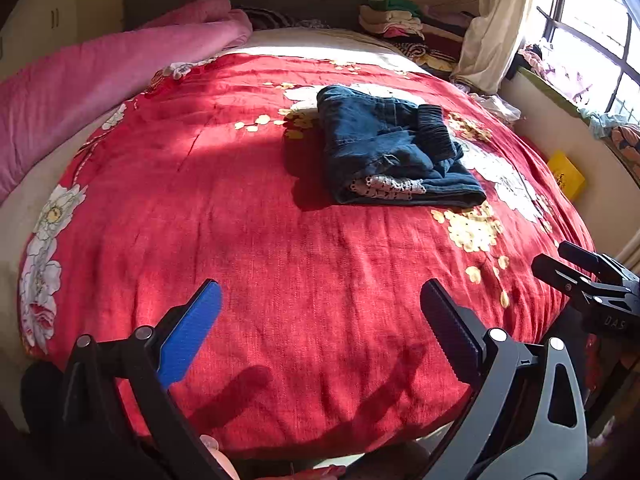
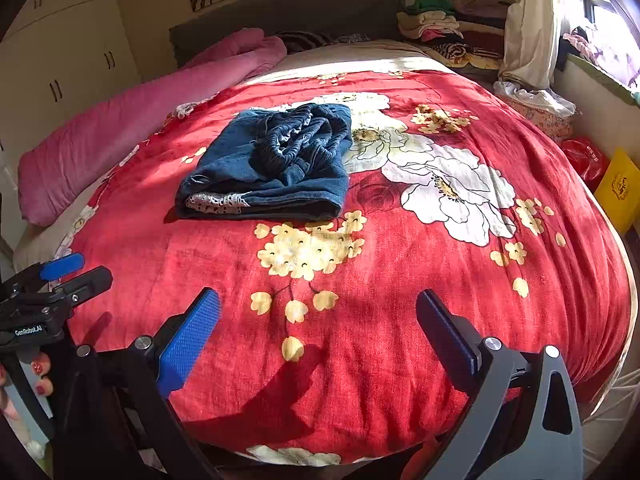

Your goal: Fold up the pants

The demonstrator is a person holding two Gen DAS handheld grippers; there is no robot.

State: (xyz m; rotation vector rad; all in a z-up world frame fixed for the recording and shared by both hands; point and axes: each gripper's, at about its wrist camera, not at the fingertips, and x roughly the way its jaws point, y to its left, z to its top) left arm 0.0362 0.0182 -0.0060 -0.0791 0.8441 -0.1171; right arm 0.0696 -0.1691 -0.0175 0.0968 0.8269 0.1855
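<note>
Denim pants [image 2: 266,168] lie folded into a compact bundle mid-bed on the red floral blanket [image 2: 400,320] — apparently finished. Left gripper [image 1: 320,320] and right gripper [image 2: 318,322] hover near the bed's edge, well apart from it, jaws spread wide, holding nothing — presumably clear so the fold stays undisturbed.

- Lay folded into a compact bundle on the red floral blanket [image 2: 360,320]: dark blue pants [image 2: 264,168], elastic waistband bunched on top, white lace trim at the near edge
- Hovered above the blanket's near edge, well apart from the pants: right gripper [image 2: 318,320], blue pads spread wide, nothing between them
- Showed at far left: left gripper [image 2: 74,270], jaws only slightly parted, held by a hand [image 2: 42,376] with red-painted nails
- Stretched along the bed's left side: pink quilt [image 2: 132,120]
</note>
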